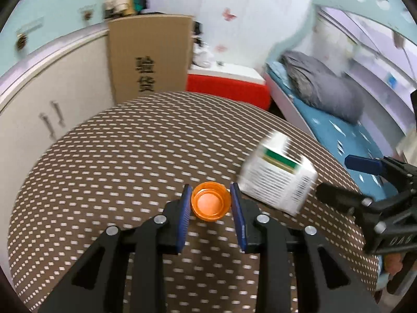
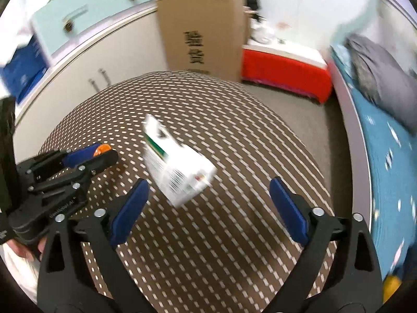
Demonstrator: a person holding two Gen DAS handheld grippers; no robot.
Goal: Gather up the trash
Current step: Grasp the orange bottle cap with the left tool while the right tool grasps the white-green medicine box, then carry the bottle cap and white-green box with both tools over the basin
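An orange bottle cap (image 1: 210, 204) sits between the blue pads of my left gripper (image 1: 210, 195), which is shut on it just above the brown dotted tabletop (image 1: 130, 156). The cap also shows in the right wrist view (image 2: 102, 149), in the left gripper (image 2: 100, 154). A white carton with a green stripe (image 1: 277, 176) lies on the table just right of the cap. In the right wrist view the carton (image 2: 177, 167) lies ahead of my right gripper (image 2: 208, 190), which is wide open and empty. The right gripper also shows at the left wrist view's right edge (image 1: 346, 180).
A tall cardboard box (image 1: 149, 54) stands behind the table, with a red and white cooler (image 1: 229, 86) beside it. White cabinets (image 1: 47, 96) run along the left. A bed with a blue sheet and grey bedding (image 1: 323, 88) lies to the right.
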